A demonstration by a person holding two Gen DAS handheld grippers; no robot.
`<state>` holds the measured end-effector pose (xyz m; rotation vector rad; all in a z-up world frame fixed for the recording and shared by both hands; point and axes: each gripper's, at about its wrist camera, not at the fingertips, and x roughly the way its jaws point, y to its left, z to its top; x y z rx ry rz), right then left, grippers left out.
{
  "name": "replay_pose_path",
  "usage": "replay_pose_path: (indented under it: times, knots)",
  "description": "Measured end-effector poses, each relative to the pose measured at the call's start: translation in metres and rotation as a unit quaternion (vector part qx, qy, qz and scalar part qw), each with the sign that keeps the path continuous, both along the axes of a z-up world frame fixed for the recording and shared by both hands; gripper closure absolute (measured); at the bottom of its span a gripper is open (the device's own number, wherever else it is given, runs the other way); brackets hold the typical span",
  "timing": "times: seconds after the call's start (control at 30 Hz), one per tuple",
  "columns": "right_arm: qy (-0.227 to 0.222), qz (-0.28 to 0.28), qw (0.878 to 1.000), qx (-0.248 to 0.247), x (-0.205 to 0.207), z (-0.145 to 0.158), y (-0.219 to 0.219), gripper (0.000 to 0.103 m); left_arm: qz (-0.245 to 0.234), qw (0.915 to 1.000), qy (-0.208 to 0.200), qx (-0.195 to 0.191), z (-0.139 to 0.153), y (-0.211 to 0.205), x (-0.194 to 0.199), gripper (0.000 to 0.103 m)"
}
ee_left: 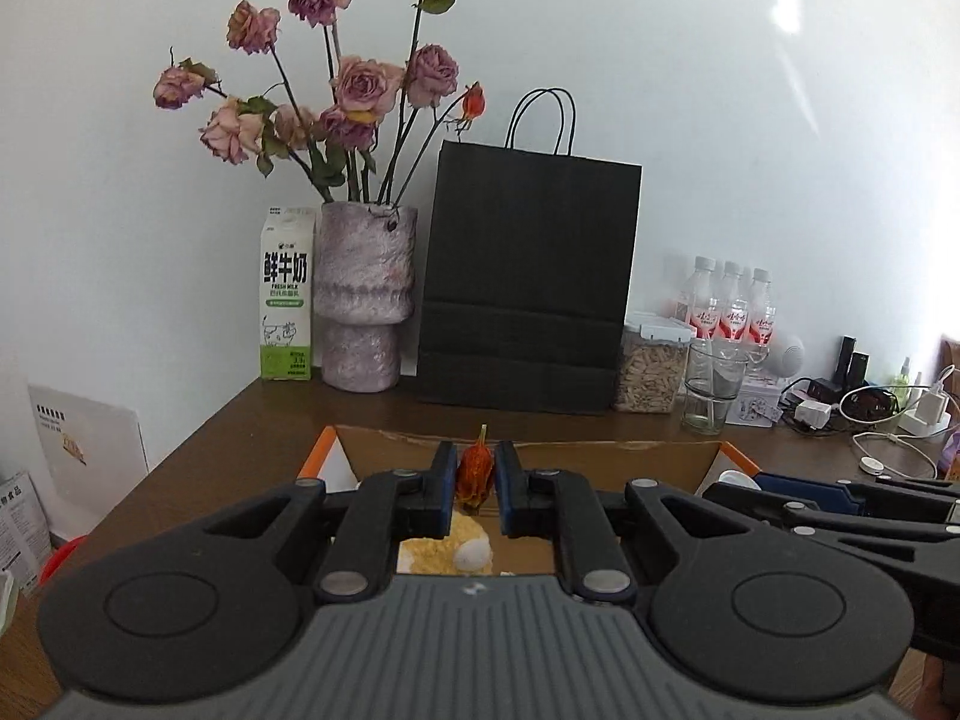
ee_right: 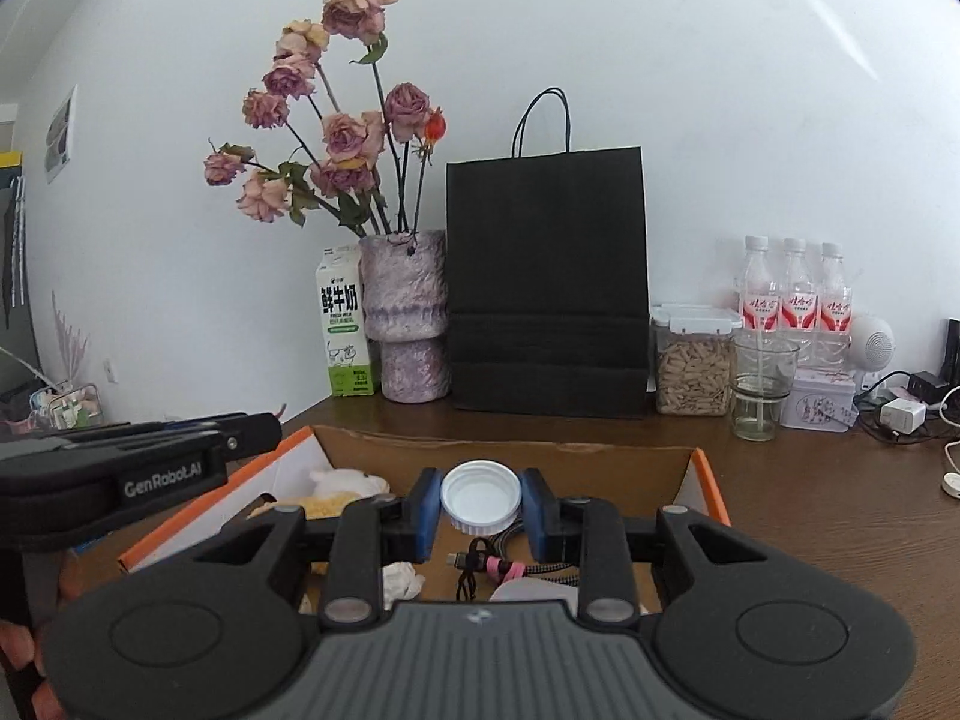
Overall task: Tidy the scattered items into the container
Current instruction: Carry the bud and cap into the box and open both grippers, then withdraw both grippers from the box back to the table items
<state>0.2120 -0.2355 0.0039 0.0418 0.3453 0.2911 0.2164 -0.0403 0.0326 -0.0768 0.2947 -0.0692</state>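
Two grips are loaded at once, so most of the risk lies in the release.

1. Cardboard box (ee_right: 702, 483): open-topped on the wooden table (ee_right: 840, 540), already holding a cable bundle (ee_right: 504, 570), a crumpled tissue (ee_right: 402, 579) and a yellow sponge (ee_left: 438, 555). Both grippers hang above it; a drop made near a wall could bounce out.
2. White lid (ee_right: 480, 498): the right gripper (ee_right: 480, 507) pinches it by its rim at a fairly narrow spread. Being round and smooth, it may squirt sideways or roll off the clutter.
3. Dried orange bud (ee_left: 475, 474): the left gripper (ee_left: 474, 483) has closed tight on it. It looks brittle; pressure could crumble it, or it may stick to a pad.
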Motion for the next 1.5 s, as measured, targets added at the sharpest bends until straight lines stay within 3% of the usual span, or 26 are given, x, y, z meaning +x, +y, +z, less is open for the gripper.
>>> replay_pose_path:
  times: [0.77,0.8,0.83,0.87,0.9,0.93,1.0,1.1,1.5]
  knots:
    - [0.008,-0.016,1.000,-0.020,0.000,-0.011,0.006,0.075,-0.001,0.9997,0.011,0.022,-0.011,-0.008,-0.004,0.089]
    - [0.008,-0.017,1.000,-0.020,0.000,-0.011,0.005,0.071,0.002,0.9997,0.009,0.023,-0.011,-0.008,-0.004,0.083]
    - [0.007,-0.018,1.000,-0.018,-0.001,-0.011,0.005,0.055,0.005,0.9997,0.007,0.023,-0.011,-0.008,-0.005,0.075]
    - [0.006,-0.019,1.000,-0.017,-0.001,-0.011,0.004,0.041,0.012,0.9997,0.004,0.023,-0.011,-0.007,-0.006,0.041]
    - [0.001,-0.035,0.999,-0.020,-0.002,-0.011,0.003,0.019,0.047,0.9986,-0.005,0.025,-0.011,-0.006,-0.007,0.010]
    - [-0.006,-0.048,0.999,-0.021,-0.003,-0.011,0.002,0.009,0.074,0.9967,-0.013,0.031,-0.011,-0.005,-0.008,0.000]
    - [-0.012,-0.056,0.998,-0.014,-0.005,-0.008,-0.002,0.000,0.080,0.9960,-0.028,0.027,-0.009,0.001,-0.010,0.000]
    - [-0.015,-0.050,0.999,-0.009,-0.007,-0.007,-0.004,0.000,0.067,0.9974,-0.028,0.002,-0.009,0.007,-0.012,0.000]
    - [-0.018,-0.061,0.998,-0.012,-0.009,-0.007,-0.004,0.000,0.063,0.9976,-0.022,0.015,-0.011,0.004,-0.011,0.000]
